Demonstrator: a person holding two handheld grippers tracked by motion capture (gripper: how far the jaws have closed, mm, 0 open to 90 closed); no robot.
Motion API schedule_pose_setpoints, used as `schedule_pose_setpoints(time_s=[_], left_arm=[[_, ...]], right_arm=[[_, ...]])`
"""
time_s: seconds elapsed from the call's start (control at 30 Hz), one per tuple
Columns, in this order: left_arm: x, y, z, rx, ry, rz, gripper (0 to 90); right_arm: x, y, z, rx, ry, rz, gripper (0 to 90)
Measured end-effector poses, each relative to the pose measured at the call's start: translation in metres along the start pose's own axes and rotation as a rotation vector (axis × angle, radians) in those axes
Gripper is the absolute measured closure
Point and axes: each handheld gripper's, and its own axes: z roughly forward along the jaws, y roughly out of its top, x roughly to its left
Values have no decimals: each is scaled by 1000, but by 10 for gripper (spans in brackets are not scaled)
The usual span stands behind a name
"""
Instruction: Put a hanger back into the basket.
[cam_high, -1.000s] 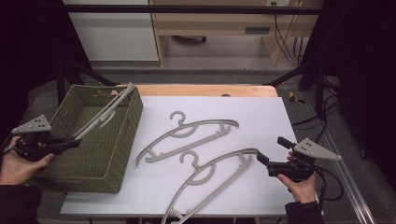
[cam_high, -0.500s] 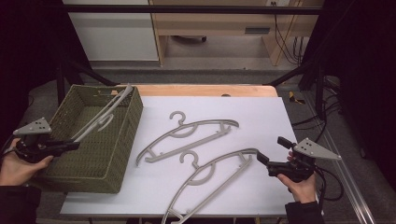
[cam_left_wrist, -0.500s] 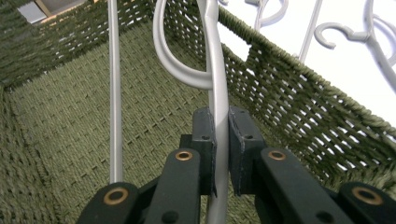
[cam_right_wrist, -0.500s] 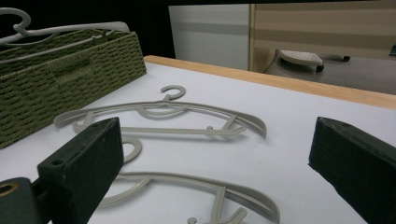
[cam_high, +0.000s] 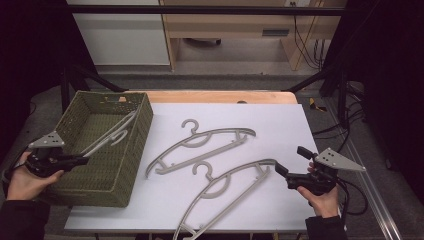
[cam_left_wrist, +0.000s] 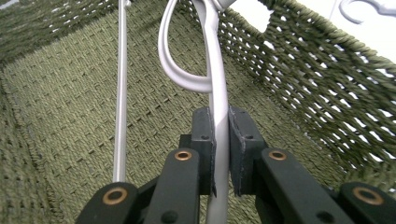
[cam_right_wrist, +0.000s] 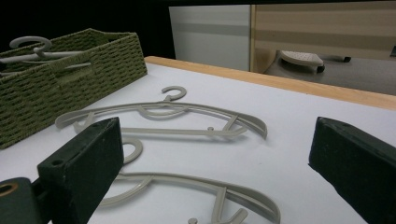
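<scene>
Over the woven basket (cam_high: 127, 145) the left gripper (cam_left_wrist: 220, 144), clamped on a grey hanger (cam_left_wrist: 217, 88), lowers it inside; releasing looks next, while the right gripper (cam_right_wrist: 215, 163) waits wide apart

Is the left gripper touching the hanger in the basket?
Touching. In the left gripper view, the left gripper has its fingers pressed against both sides of the hanger over the green basket.

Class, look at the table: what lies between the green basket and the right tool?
In the high view, two grey hangers lie on the white sheet between the basket and the right tool.
</scene>
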Motion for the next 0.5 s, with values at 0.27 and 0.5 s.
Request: schedule_pose_setpoints(time_s=[0.27, 0.5], left_arm=[[-2, -3, 13, 34, 10, -4, 813], [1, -5, 17, 137, 53, -48, 784]], right_arm=[[1, 0, -1, -1, 4, -1, 33], [1, 1, -1, -1, 4, -2, 33]])
